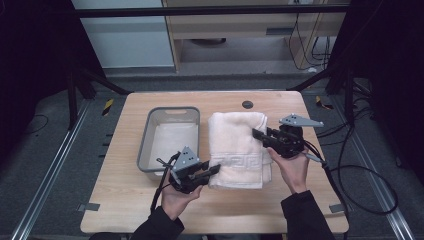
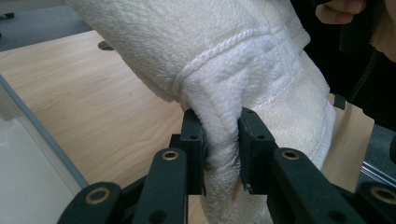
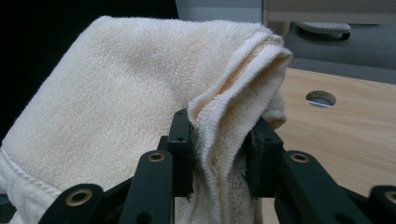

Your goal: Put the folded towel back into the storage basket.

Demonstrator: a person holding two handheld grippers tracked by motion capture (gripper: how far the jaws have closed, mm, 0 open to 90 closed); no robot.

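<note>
So my left claw (image 2: pixel 222 140) is clamped on the near left edge of the folded cream towel (image 1: pixel 239 145), and my right claw (image 3: pixel 224 149) is pinching its right edge. Towel's mid-counter (image 1: pixel 280 210), just beside the grey bin (image 1: pixel 170 137) on its left.

A grey bin (image 1: pixel 170 137) sits on the wooden table (image 1: pixel 125 200), left of centre, beside a round hole (image 1: pixel 247 104).
</note>
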